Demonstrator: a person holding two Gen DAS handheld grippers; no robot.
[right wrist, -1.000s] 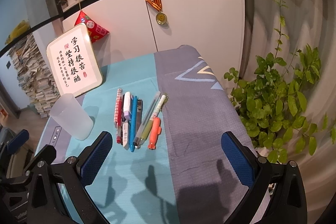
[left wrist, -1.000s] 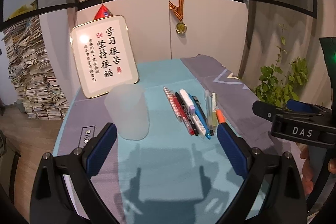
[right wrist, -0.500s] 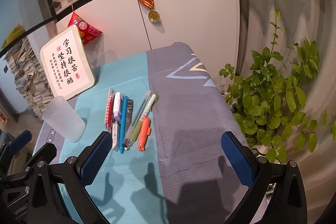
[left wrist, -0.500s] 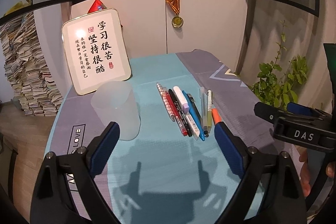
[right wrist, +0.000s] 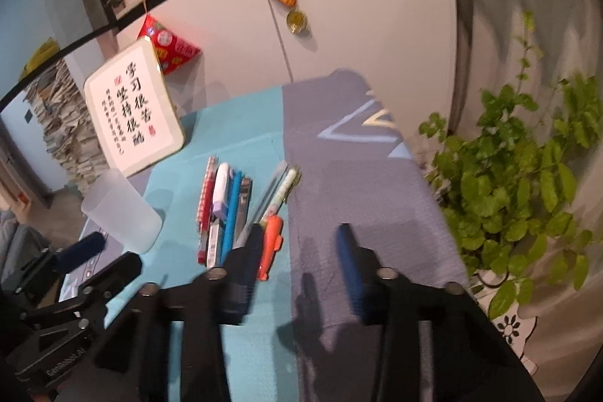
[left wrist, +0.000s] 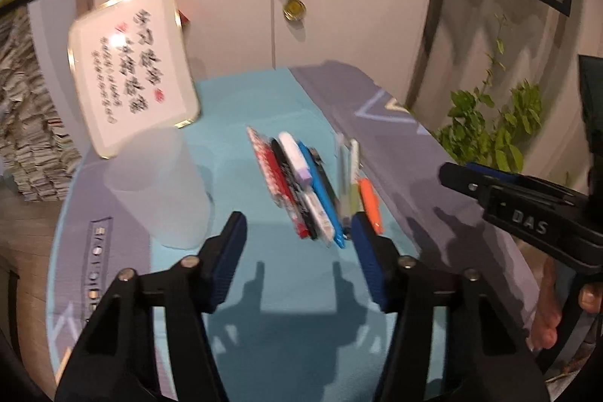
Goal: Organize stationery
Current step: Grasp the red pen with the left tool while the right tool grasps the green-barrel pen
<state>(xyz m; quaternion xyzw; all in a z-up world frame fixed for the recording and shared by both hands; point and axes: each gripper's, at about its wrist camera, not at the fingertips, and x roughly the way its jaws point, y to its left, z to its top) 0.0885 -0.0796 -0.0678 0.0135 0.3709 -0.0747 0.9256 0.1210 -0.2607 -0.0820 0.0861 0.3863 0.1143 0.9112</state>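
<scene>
A row of pens [left wrist: 301, 187] lies on the teal mat, also in the right wrist view [right wrist: 226, 210]. An orange pen [left wrist: 370, 200] lies at the row's right end, seen again in the right wrist view [right wrist: 271, 243]. A frosted plastic cup [left wrist: 162, 187] stands left of the pens, and shows in the right wrist view [right wrist: 120, 213]. My left gripper [left wrist: 299, 243] is open and empty, just short of the pens' near ends. My right gripper [right wrist: 299, 243] is open and empty, its left finger beside the orange pen.
A framed calligraphy sign [left wrist: 132, 66] leans against the cabinet behind the cup. A potted plant [right wrist: 527, 176] stands off the table's right edge. Stacks of papers [left wrist: 22, 123] stand at the left. The grey part of the mat [right wrist: 358, 168] lies right of the pens.
Both grippers have narrowed their jaws and moved closer to the pens. The right gripper has shifted left toward the orange pen. The pens and cup have not moved.
</scene>
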